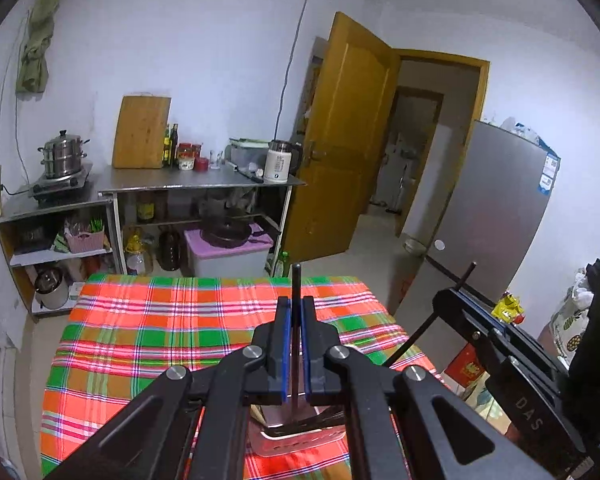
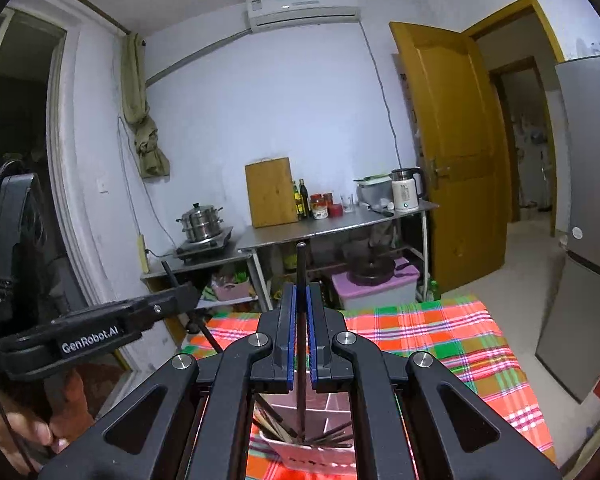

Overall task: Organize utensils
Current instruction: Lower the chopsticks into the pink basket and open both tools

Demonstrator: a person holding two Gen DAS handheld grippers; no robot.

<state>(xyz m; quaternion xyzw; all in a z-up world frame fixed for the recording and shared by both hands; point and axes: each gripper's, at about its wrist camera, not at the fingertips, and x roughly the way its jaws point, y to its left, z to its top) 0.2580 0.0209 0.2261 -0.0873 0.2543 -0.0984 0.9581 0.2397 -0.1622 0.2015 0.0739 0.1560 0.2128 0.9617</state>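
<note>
From the left wrist camera, the left gripper is squeezed tight on one dark chopstick. The stick stands almost straight up between the blue pads, and its top pokes out above them. Its low end runs down toward a pink and white box that sits on the table with the checked cloth. More dark sticks lie in the box, leaning to the right. At the right side of this view you can see the right gripper from the side, with its own stick poking out on a slant.

From the right wrist camera, the right gripper is clenched on a second dark chopstick. This stick also stands nearly straight up between the blue pads. Below it is the same box, and here you can see thin walls that split it into parts. A bunch of brown and dark sticks sits in the left part, and some dark ones lie across the bottom. I cannot tell if the held stick touches the box. At the left side is the left gripper seen from the side, and a hand holds it near the bottom corner.

I think the job is only partly done. Each gripper has one stick, held just above the box. The sticks in the box look mixed up, so they may need sorting. The two held sticks have no clear spot yet.
</note>
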